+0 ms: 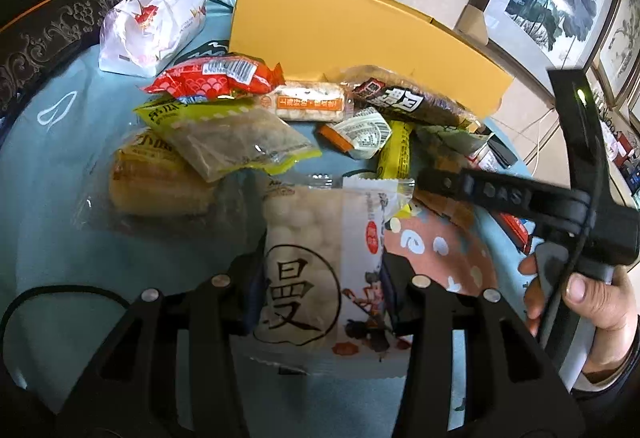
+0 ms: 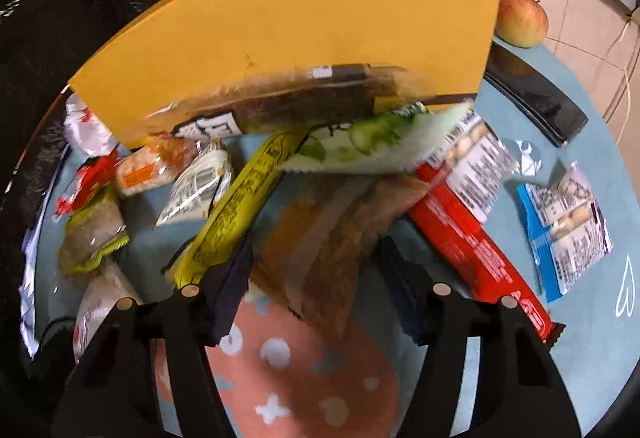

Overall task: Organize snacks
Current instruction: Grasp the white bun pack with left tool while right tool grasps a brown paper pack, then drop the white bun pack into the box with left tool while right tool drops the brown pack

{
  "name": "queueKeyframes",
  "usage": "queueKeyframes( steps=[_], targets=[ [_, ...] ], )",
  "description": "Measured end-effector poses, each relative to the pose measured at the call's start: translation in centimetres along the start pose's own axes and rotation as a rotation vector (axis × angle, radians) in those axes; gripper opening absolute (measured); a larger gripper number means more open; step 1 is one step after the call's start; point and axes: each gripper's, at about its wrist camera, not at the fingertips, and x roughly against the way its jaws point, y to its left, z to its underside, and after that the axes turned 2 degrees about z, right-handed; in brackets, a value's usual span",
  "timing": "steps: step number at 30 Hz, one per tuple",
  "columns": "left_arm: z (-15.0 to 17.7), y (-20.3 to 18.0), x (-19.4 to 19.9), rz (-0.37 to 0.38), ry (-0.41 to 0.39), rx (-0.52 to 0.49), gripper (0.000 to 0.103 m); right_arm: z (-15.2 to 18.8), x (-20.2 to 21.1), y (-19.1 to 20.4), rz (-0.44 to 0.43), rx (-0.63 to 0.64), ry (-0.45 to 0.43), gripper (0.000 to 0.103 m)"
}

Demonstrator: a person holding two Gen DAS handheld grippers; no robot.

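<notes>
While pinching a white packet (image 1: 320,270), left tongs (image 1: 320,302) narrow.

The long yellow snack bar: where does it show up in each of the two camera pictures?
Left wrist view: yellow snack bar right of centre, standing nearly upright in the pile.
Right wrist view: yellow snack bar left of centre, slanting up to the right.
Shared landmark: yellow box behind the pile.
</notes>
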Motion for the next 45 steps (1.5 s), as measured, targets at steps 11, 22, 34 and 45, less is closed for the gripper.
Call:
queueKeyframes(
  steps=[11, 22, 34, 45],
  targets=[
    [0.1, 0.0, 0.9, -0.008, 0.005, 0.016, 0.046, 1.2, 2.4, -3.6, -0.137, -0.031, 0.002, 0.037],
    [0.1, -3.1, 4.3, -0.007, -0.05, -0.066, 0.046, 2.9, 9.2, -6.0, -0.219, 0.0, -0.124, 0.037],
    [-4.8, -7.0, 7.7, -0.028, -0.168, -0.145, 0.046, 0.6, 15.0, -6.5, -0.248, 0.046, -0.336, 0.037],
    [-15.0, -9.8, 3.7, -0.056, -0.224, -0.122, 0.047, -7.4, 13.9, -5.8, -0.21, 0.085, -0.45, 0.037]
  ],
)
